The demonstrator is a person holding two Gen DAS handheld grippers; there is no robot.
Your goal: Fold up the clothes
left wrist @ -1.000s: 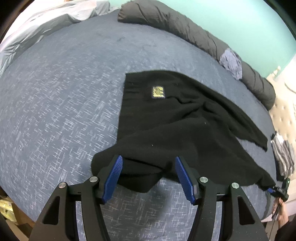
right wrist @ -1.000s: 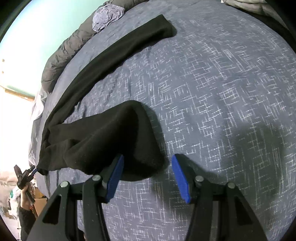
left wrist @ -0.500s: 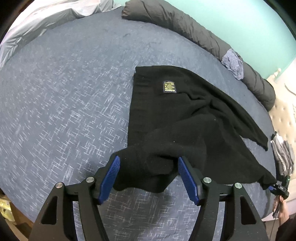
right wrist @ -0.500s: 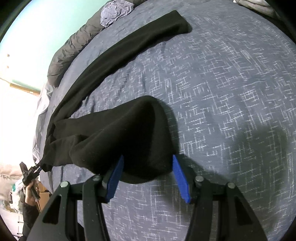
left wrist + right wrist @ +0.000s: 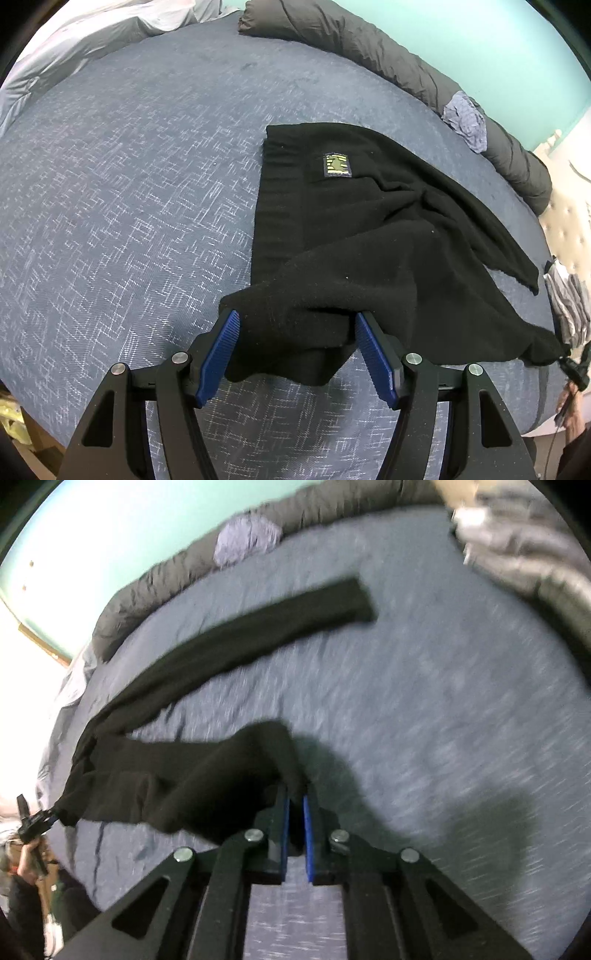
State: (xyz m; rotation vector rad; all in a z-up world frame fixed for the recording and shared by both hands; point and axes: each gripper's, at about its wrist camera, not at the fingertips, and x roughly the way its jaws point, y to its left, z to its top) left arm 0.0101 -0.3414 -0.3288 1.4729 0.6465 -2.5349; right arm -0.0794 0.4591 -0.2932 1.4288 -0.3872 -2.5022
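My right gripper [image 5: 294,805] is pinched tight on a fold of the black sweater [image 5: 369,229], low in the middle of the right view. My left gripper [image 5: 295,343] has its jaws wide apart, with a sweater corner lying loose between them, not held. The sweater lies on the blue bed [image 5: 129,184], right of middle in the left view. I think it is soft, floppy and fairly light, so it will sag. I should grab that corner at its edge.
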